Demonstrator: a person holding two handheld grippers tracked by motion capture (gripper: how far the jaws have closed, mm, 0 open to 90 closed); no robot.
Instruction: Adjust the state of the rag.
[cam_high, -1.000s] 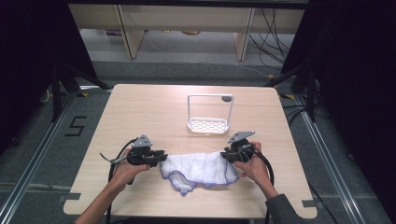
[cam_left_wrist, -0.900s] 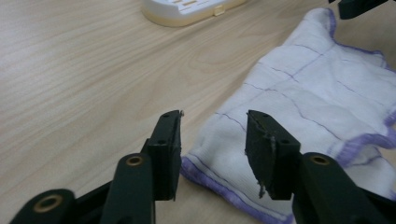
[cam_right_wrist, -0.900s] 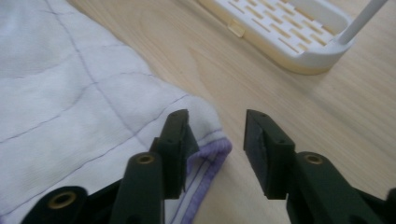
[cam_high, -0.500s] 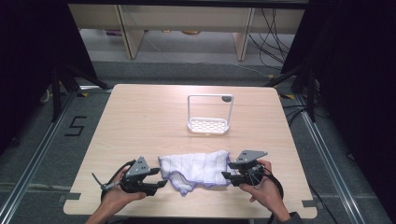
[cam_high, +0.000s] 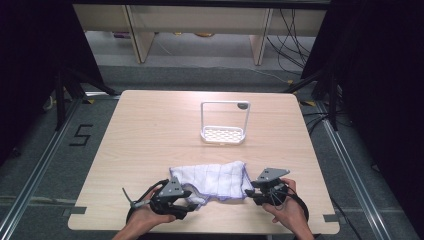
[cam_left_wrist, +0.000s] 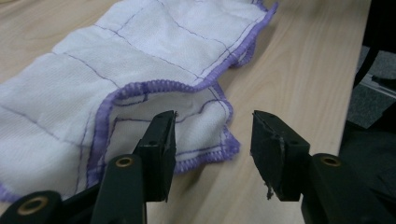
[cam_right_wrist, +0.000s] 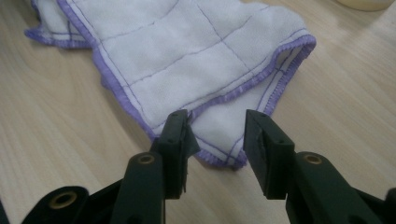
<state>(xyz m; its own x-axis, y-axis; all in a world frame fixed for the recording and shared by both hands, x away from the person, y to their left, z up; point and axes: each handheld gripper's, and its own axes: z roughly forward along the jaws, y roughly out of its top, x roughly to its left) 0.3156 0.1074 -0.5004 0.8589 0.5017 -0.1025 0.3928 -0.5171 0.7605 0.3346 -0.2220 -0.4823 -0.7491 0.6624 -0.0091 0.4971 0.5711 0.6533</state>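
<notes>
A white cloth with purple edging (cam_high: 212, 180) lies folded near the table's (cam_high: 150, 130) near edge. The left gripper (cam_left_wrist: 212, 140) and right gripper (cam_right_wrist: 215, 135) sit at its left and right ends. Both have just been closing, jaws still apart around a corner, not pinching it.

I'm at a pale wooden table (cam_high: 150, 140) with rounded corners, lit evenly from above. Grey carpet floor (cam_high: 45, 165) runs around it, with a black "5" (cam_high: 82, 135) marked at the left of the frame. Metal rails (cam_high: 350, 165) flank both sides. Black curtains (cam_high: 30, 60) darken the upper corners. Top centre, light wooden furniture legs (cam_high: 135, 35) stand, and black cables (cam_high: 292, 30) trail on the floor at upper right.
</notes>
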